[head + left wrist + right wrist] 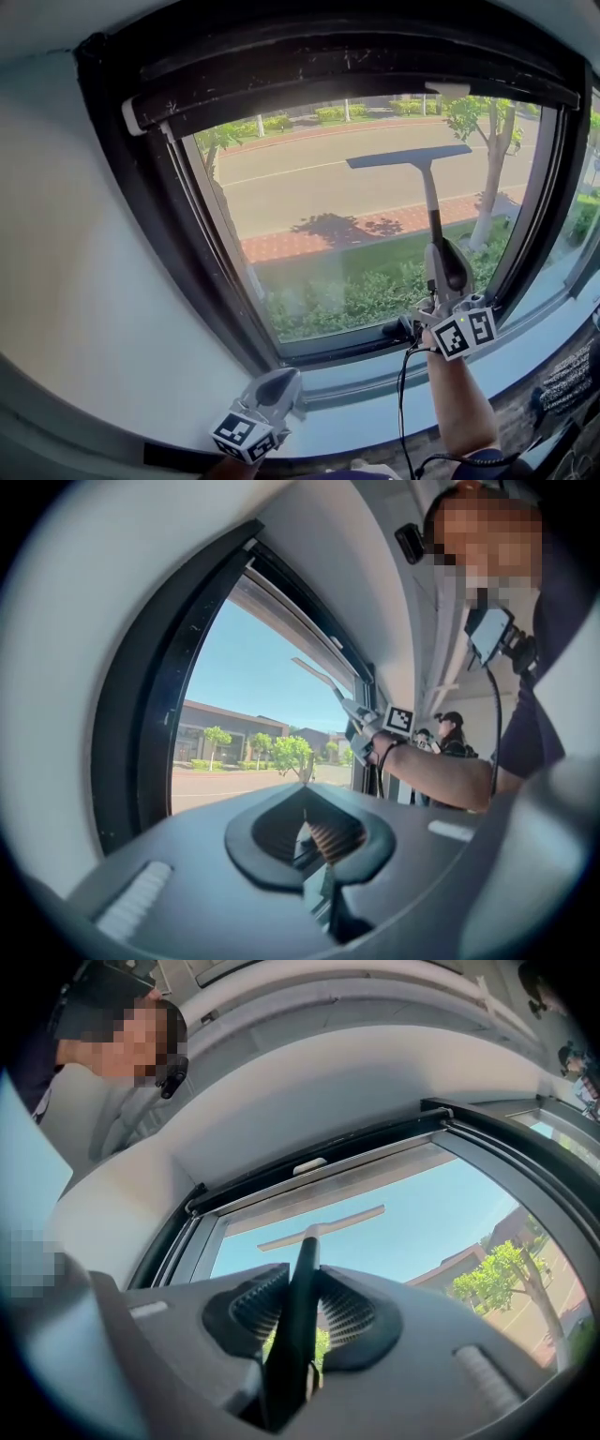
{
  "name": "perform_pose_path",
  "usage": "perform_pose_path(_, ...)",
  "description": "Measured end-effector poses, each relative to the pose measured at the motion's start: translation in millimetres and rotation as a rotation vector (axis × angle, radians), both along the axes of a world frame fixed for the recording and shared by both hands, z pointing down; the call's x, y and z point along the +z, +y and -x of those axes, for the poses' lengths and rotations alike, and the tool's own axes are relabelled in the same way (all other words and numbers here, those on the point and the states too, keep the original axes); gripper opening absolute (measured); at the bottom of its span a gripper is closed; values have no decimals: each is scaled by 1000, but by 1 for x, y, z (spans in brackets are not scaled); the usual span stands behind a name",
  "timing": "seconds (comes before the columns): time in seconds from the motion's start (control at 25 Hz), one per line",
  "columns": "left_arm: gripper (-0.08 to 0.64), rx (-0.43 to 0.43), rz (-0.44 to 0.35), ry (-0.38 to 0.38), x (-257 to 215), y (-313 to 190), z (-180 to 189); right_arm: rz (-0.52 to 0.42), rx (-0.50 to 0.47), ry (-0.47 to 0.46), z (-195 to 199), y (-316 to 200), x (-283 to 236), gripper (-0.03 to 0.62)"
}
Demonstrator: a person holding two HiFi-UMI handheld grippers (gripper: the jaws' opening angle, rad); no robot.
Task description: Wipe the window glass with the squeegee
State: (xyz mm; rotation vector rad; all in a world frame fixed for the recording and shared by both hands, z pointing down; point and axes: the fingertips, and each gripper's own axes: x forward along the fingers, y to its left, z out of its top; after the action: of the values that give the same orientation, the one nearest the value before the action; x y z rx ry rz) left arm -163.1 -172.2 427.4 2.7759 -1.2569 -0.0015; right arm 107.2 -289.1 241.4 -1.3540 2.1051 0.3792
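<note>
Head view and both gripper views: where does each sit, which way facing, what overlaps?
Head view: on the person's head, facing down at the black-framed window glass; shows the left hand-held gripper, right hand-held gripper and right forearm.
Left gripper view: on the left hand-held gripper, jaws together and empty, facing sideways along the window toward the right forearm.
Right gripper view: on the right hand-held gripper, jaws clamped on the handle, facing up the grey T-shaped squeegee.
Shared: all three show the squeegee.

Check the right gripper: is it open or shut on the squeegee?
Shut on the squeegee: in the right gripper view, its jaws clamp both sides of the dark handle.
</note>
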Motion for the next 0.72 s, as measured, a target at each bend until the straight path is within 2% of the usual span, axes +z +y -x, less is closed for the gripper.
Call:
perform_pose_path(0.28,5,-13,47,6,11,4,6,34,2,0,-3,5,24,103)
perform_pose_path(0.72,5,-17,54,-7,17,11,7,95,-3,-3,-2,10,63,103)
